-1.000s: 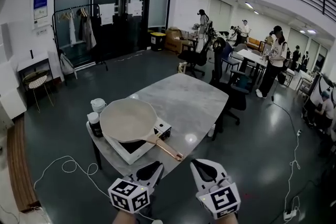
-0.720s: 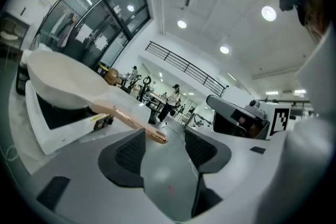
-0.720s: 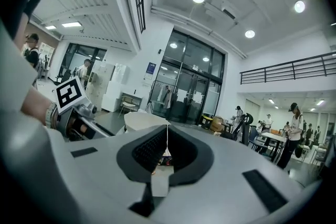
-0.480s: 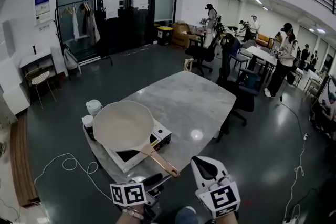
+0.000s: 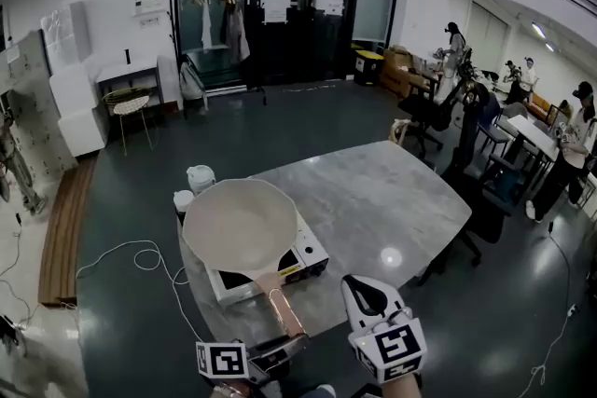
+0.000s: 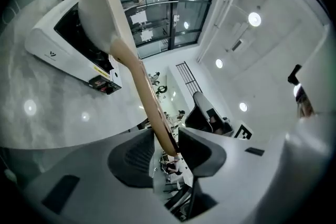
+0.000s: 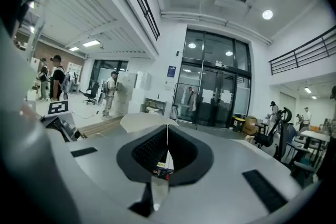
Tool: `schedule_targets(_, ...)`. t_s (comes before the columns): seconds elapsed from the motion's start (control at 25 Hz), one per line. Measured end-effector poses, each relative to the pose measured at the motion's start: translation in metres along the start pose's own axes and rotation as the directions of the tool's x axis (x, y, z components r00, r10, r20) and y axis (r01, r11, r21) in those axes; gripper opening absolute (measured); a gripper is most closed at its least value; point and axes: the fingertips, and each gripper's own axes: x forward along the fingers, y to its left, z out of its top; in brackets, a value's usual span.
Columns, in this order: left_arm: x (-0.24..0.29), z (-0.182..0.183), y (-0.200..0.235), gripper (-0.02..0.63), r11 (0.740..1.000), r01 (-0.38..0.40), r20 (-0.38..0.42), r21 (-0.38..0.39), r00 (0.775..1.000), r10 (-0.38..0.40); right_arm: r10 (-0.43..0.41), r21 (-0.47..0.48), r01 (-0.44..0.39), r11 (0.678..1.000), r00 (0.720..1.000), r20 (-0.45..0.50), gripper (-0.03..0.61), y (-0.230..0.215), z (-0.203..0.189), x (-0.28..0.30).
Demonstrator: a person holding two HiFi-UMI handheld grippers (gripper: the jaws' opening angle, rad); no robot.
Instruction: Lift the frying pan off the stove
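Note:
A cream frying pan (image 5: 241,224) sits on the white single-burner stove (image 5: 308,256) at the near corner of the marble table (image 5: 392,200). Its copper handle (image 5: 284,312) points toward me. My left gripper (image 5: 280,349) is at the handle's end, turned on its side. In the left gripper view the handle (image 6: 149,97) runs down between the jaws, which are closing round it (image 6: 167,149). It lies against the right jaw, and a sliver of gap shows at the left pad. My right gripper (image 5: 368,294) hovers beside the handle, shut and empty (image 7: 167,152).
Two small lidded containers (image 5: 200,177) (image 5: 184,200) stand just behind the stove at the table's left edge. A white cable (image 5: 131,261) loops on the floor to the left. Dark office chairs (image 5: 485,200) stand beyond the table's right end.
My left gripper has moved forward from below the table edge, rolled onto its side, opened, and now has the handle's end between its jaws. The right gripper has stayed put. The head view has swung leftward.

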Motion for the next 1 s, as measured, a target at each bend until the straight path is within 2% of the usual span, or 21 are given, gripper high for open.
schedule_targets(0.08, 0.0, -0.001, -0.006, 0.15, 0.997, 0.007, 0.046, -0.081, 0.999, -0.003, 0.092, 0.039, -0.092, 0.995, 0.996, 0.011, 0.026, 0.003, -0.001, 0.012)
schedule_targets(0.16, -0.01, 0.002, 0.004, 0.144, 0.996, -0.085, 0.06, -0.025, 0.994, 0.087, 0.213, 0.138, -0.214, 0.967, 0.977, 0.016, 0.026, 0.013, -0.005, 0.026)
schedule_targets(0.2, -0.016, 0.004, 0.009, 0.139, 0.991, -0.135, 0.074, -0.008, 0.988, 0.135, 0.28, 0.202, -0.279, 0.939, 0.96, 0.023, 0.026, 0.019, -0.008, 0.033)
schedule_targets(0.28, -0.02, 0.006, 0.01, 0.133, 0.986, -0.162, 0.117, -0.029, 0.979, 0.165, 0.404, 0.32, -0.396, 0.861, 0.914, 0.044, 0.026, 0.031, -0.013, 0.045)
schedule_targets(0.36, -0.019, 0.007, 0.009, 0.133, 0.984, -0.173, 0.146, -0.042, 0.973, 0.178, 0.497, 0.395, -0.474, 0.787, 0.866, 0.051, 0.028, 0.038, -0.021, 0.054)
schedule_targets(0.44, -0.02, 0.007, 0.007, 0.133, 0.979, -0.2, 0.167, -0.042, 0.965, 0.204, 0.567, 0.443, -0.526, 0.726, 0.822, 0.046, 0.043, 0.043, -0.028, 0.06)
schedule_targets(0.48, -0.02, 0.007, 0.006, 0.133, 0.977, -0.208, 0.182, -0.045, 0.96, 0.213, 0.601, 0.467, -0.55, 0.692, 0.798, 0.049, 0.128, 0.046, -0.029, 0.063)
schedule_targets(0.52, -0.021, 0.008, 0.005, 0.133, 0.976, -0.212, 0.199, -0.05, 0.956, 0.218, 0.634, 0.495, -0.573, 0.653, 0.771, 0.057, 0.174, 0.049, -0.029, 0.066)
schedule_targets(0.6, -0.022, 0.009, 0.003, 0.133, 0.975, -0.211, 0.234, -0.067, 0.947, 0.221, 0.691, 0.562, -0.609, 0.56, 0.717, 0.089, 0.25, 0.056, -0.026, 0.072)
schedule_targets(0.72, -0.023, 0.008, 0.002, 0.129, 0.971, -0.222, 0.253, -0.088, 0.938, 0.237, 0.756, 0.661, -0.624, 0.416, 0.641, 0.13, 0.291, 0.07, -0.028, 0.081)
schedule_targets(0.76, -0.023, 0.007, 0.002, 0.129, 0.97, -0.228, 0.248, -0.091, 0.938, 0.243, 0.771, 0.683, -0.618, 0.389, 0.625, 0.127, 0.295, 0.074, -0.032, 0.083)
schedule_targets(0.88, -0.022, 0.004, 0.001, 0.129, 0.967, -0.24, 0.224, -0.09, 0.941, 0.254, 0.8, 0.728, -0.584, 0.36, 0.595, 0.082, 0.3, 0.089, -0.048, 0.091)
schedule_targets(1.0, -0.023, 0.004, -0.001, 0.129, 0.964, -0.251, 0.2, -0.09, 0.943, 0.265, 0.831, 0.777, -0.549, 0.309, 0.553, 0.06, 0.308, 0.105, -0.055, 0.096)
